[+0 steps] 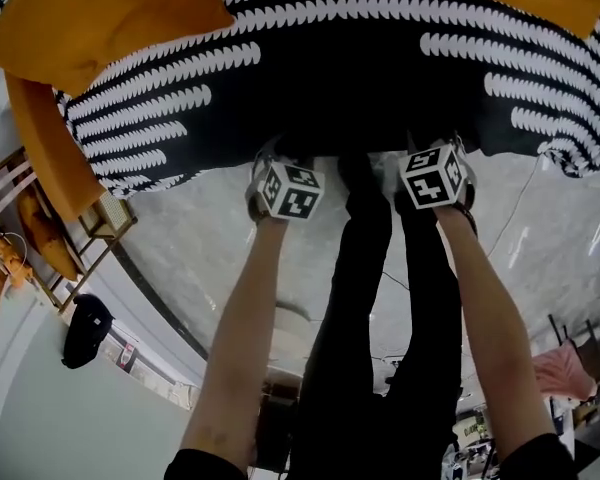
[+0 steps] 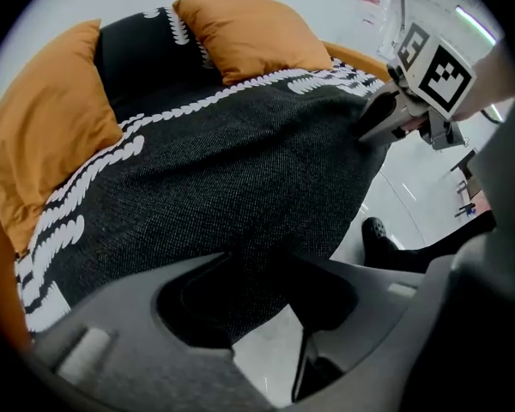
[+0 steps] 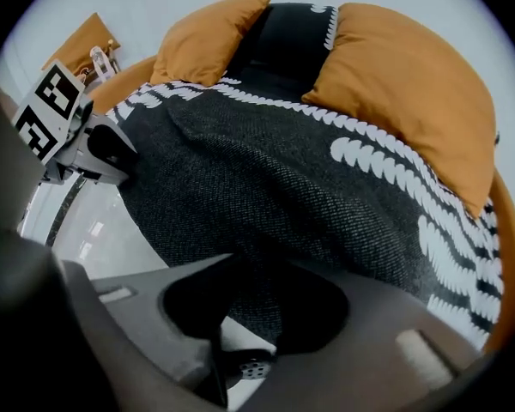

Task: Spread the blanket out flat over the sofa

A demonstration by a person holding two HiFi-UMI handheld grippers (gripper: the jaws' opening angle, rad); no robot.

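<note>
Forearms outstretched side by side, left hand-held gripper and right hand-held gripper both clenched on blanket edge, sofa front

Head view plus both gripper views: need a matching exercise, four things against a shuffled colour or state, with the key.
Things:
1. blanket
2. cushion
3. left gripper
4. floor

Colour or state:
A. orange
B. pale and glossy
C. black with rows of white marks
D. shut on the blanket's near edge

Pairs: 1-C, 2-A, 3-D, 4-B
</note>
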